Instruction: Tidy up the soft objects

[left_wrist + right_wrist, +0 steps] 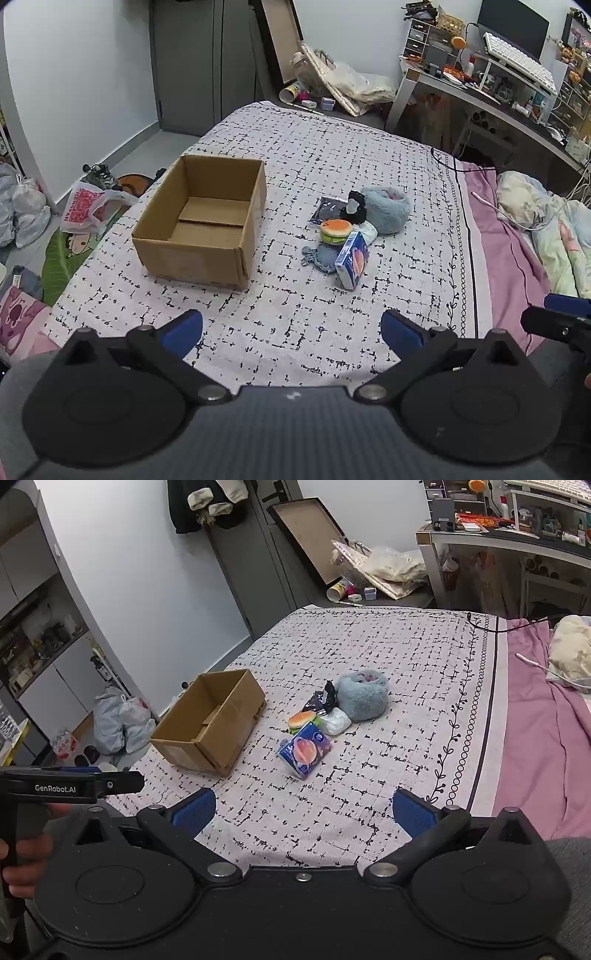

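Observation:
An open, empty cardboard box (pixel 207 221) (pixel 212 720) sits on the patterned bedspread (pixel 295 325). To its right lies a small pile: a fluffy blue-grey plush (pixel 388 210) (pixel 362 696), a toy hamburger (pixel 335 230) (pixel 302 719), a blue tissue pack (pixel 352 264) (pixel 306 751), a white soft item (pixel 334 720), a black plush (pixel 352 208) and a blue knitted piece (pixel 317 258). My left gripper (pixel 291 328) is open and empty, well short of the pile. My right gripper (pixel 304 808) is open and empty too.
A pink sheet and crumpled duvet (pixel 535 221) lie on the bed's right side. A cluttered desk (pixel 498 85) stands behind. Bags and clutter (pixel 88 210) cover the floor left of the bed. The other gripper shows at the left edge of the right wrist view (pixel 70 784).

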### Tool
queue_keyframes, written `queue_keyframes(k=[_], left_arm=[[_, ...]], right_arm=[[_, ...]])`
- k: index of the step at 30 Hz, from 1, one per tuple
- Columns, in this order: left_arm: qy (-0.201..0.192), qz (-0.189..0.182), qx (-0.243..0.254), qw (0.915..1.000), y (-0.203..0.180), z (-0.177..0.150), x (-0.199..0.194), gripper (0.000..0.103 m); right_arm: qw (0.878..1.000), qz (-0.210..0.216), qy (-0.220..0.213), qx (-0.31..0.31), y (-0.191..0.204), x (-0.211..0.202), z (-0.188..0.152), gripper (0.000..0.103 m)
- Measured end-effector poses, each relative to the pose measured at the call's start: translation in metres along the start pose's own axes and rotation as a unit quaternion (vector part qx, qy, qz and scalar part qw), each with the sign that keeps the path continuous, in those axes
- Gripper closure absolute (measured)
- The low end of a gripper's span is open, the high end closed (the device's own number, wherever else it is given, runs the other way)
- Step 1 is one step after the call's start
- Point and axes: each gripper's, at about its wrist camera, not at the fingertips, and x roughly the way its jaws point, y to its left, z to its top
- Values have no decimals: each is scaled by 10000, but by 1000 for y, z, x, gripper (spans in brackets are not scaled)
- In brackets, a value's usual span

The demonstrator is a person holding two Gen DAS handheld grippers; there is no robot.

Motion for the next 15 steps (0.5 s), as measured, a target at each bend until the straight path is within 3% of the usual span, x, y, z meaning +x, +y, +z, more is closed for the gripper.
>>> queue_keyframes(k=[15], left_arm=[[-47, -149, -18, 9999, -4, -2, 1, 1]], right_arm=[[10000, 53, -29, 42, -4, 1, 1, 0]])
